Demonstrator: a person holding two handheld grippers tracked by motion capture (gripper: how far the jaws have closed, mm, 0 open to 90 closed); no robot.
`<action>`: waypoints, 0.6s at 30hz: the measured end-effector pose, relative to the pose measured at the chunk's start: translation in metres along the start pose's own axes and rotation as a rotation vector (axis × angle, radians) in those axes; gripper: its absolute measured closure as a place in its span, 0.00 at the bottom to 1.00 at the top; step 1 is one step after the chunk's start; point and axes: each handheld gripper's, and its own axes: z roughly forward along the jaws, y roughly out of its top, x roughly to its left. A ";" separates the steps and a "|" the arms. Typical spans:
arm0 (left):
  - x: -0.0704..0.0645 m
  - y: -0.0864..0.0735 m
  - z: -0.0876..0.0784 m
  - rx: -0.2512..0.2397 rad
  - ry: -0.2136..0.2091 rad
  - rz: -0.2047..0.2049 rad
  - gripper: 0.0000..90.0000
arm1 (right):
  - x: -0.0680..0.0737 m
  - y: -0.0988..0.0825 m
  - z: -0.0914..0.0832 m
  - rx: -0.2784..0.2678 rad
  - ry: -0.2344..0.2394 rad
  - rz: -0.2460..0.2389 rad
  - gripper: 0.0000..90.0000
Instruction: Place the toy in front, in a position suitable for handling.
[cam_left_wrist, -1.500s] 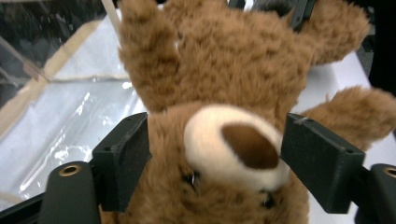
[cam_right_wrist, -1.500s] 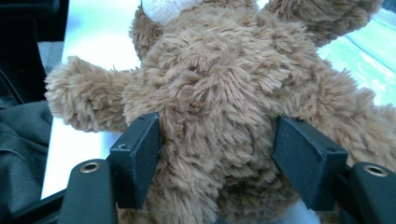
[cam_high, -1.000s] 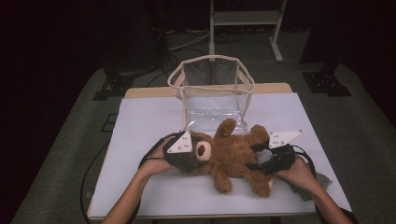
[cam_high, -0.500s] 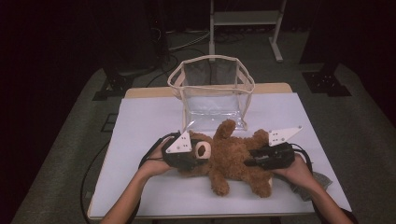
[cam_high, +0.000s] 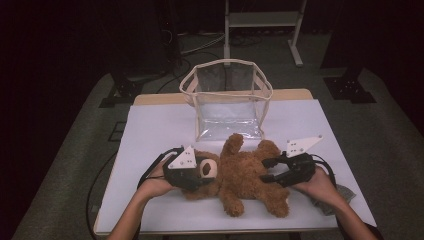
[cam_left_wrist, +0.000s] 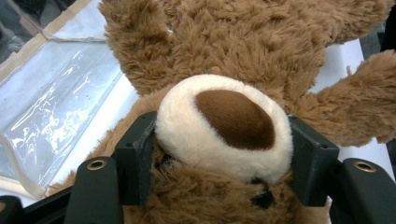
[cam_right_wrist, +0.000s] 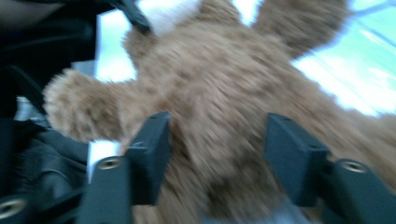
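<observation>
One fluffy brown plush teddy bear (cam_high: 240, 177) lies centre frame; the left gripper (cam_high: 200, 172) pinches its cream muzzle, while the right gripper (cam_high: 270, 170) has just been spreading its jaws around a leg, beside one clear plastic bag (cam_high: 227, 100).

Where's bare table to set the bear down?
Free: the white table left of the clear bag, and the strip right of it. Crowded: the front middle, where the teddy bear lies between the left gripper and the right gripper.
</observation>
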 end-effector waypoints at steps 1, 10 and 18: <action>0.000 -0.001 0.000 -0.003 0.002 0.000 0.38 | 0.000 -0.002 -0.005 0.012 -0.027 0.007 0.39; -0.003 0.001 -0.001 0.010 0.017 -0.003 0.35 | -0.011 -0.045 -0.068 0.065 -0.239 0.106 0.31; -0.006 -0.001 -0.001 0.007 0.022 0.012 0.33 | -0.022 -0.086 -0.081 0.125 -0.303 0.182 0.33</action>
